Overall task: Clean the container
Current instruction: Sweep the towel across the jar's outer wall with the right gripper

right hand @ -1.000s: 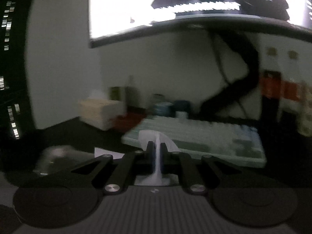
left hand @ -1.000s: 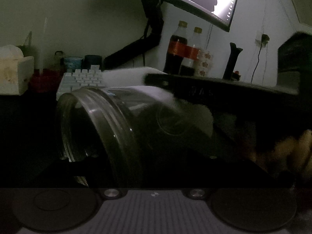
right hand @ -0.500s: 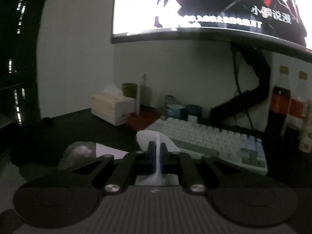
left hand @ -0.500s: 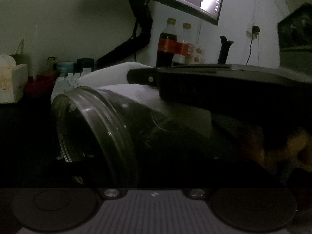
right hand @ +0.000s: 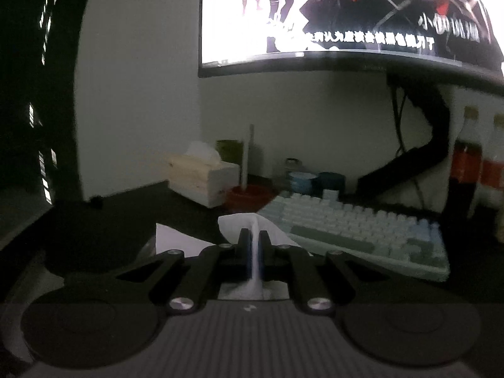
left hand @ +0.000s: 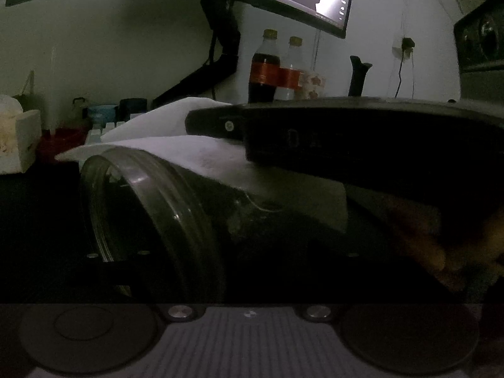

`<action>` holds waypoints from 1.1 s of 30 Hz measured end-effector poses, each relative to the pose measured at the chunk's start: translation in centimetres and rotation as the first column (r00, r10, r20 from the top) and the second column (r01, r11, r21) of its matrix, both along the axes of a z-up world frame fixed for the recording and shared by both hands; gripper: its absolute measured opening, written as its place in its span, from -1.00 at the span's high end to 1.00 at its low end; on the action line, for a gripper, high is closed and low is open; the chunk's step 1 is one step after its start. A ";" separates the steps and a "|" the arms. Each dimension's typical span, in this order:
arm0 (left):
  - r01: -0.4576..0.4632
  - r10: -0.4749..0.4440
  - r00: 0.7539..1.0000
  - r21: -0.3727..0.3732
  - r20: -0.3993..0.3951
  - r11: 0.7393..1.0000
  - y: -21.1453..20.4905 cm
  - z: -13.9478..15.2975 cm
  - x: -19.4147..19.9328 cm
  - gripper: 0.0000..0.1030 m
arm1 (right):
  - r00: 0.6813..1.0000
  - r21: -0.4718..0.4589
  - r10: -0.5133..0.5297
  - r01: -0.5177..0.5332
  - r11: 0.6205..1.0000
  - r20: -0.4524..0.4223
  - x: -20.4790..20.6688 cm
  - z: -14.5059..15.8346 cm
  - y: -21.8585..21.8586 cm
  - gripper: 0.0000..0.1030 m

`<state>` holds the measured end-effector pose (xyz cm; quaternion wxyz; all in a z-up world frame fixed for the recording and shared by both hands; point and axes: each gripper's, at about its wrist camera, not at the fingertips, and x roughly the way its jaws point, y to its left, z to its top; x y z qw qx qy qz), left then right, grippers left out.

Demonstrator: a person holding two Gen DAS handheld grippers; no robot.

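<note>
Dim desk scene, two wrist views. The clear container (left hand: 151, 208), a round jar with a ribbed rim, lies on its side right in front of the left gripper (left hand: 220, 258), its mouth turned toward the left of that view. The left gripper's fingers are lost in shadow around the jar; the jar appears to be held between them, but whether the jaws are closed on it cannot be told from this view. A white tissue (left hand: 201, 154) is draped over the jar's upper wall, reaching from just past the rim back toward the base. The right gripper (right hand: 254, 245) is seen from its own camera with both jaws pressed together on a fold of the same tissue, which bunches out ahead of the fingertips; from the left wrist view its dark body crosses above the jar, with a hand (left hand: 441, 245) faintly visible beneath it. Background: a keyboard (right hand: 362, 230), a tissue box (right hand: 201, 176), two bottles (left hand: 277, 69) and a curved monitor (right hand: 346, 15).

Step in hand, as judged: wiping the outside wall of the jar with the pinched tissue. The next stroke calls for steady downward pressure along the curved wall, a firm pinch so the thin tissue neither slips nor tears, and a steady jar
</note>
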<state>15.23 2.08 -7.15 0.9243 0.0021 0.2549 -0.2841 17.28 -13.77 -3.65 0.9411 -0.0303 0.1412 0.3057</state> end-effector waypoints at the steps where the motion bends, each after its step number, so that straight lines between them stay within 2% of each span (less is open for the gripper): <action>1: 0.015 -0.015 1.000 -0.013 -0.004 1.000 0.2 0.0 0.0 -0.65 | 1.000 0.007 0.013 -0.013 1.000 0.000 -0.1 0.0 -0.1 0.83; 4: 0.056 -0.057 0.998 -0.060 -0.011 0.997 0.8 -0.2 0.1 -0.72 | 0.999 0.037 -0.044 0.045 0.998 -0.017 1.2 -0.7 -1.8 0.82; 6: 0.068 -0.069 0.998 -0.059 -0.009 0.996 0.9 -0.2 0.2 -0.72 | 0.997 0.075 -0.059 0.062 0.995 -0.049 1.4 -0.8 -2.4 0.83; 8: 0.075 -0.076 0.997 -0.055 -0.007 0.996 0.7 -0.2 0.1 -0.72 | 1.000 0.068 -0.012 0.013 0.998 -0.021 0.3 -0.6 -1.7 0.83; 11: 0.086 -0.086 0.996 -0.052 -0.005 0.995 0.3 -0.2 0.0 -0.76 | 0.993 0.075 0.120 -0.120 0.990 0.004 -1.1 -0.3 -1.1 0.83; 14: 0.087 -0.087 0.996 -0.027 0.007 0.996 0.0 -0.2 -0.3 -0.77 | 0.985 0.070 0.173 -0.172 0.983 -0.001 -0.8 -0.2 -1.5 0.84; 19: 0.083 -0.083 0.997 -0.029 -0.002 0.996 0.4 -0.1 -0.5 -0.77 | 0.991 0.097 0.034 -0.021 0.995 -0.133 2.7 -0.3 -4.2 0.84; 22: 0.087 -0.087 0.996 -0.025 0.001 0.996 0.5 -0.1 -0.6 -0.80 | 0.985 0.104 0.039 -0.022 0.994 -0.166 2.8 0.0 -4.6 0.83; 28: 0.101 -0.101 0.995 -0.003 0.006 0.995 0.0 0.0 -0.8 -0.86 | 0.982 -0.016 0.145 -0.148 0.989 -0.120 0.0 2.0 -3.0 0.83; 31: 0.134 -0.134 0.991 -0.007 -0.009 0.991 -0.3 0.0 -0.7 -0.86 | 0.973 -0.087 0.188 -0.200 0.976 -0.133 -0.3 2.7 -2.6 0.83; 33: 0.141 -0.141 0.990 0.006 -0.009 0.990 -0.5 0.1 -0.6 -0.86 | 0.971 -0.120 0.181 -0.200 0.972 -0.155 0.1 2.9 -2.6 0.83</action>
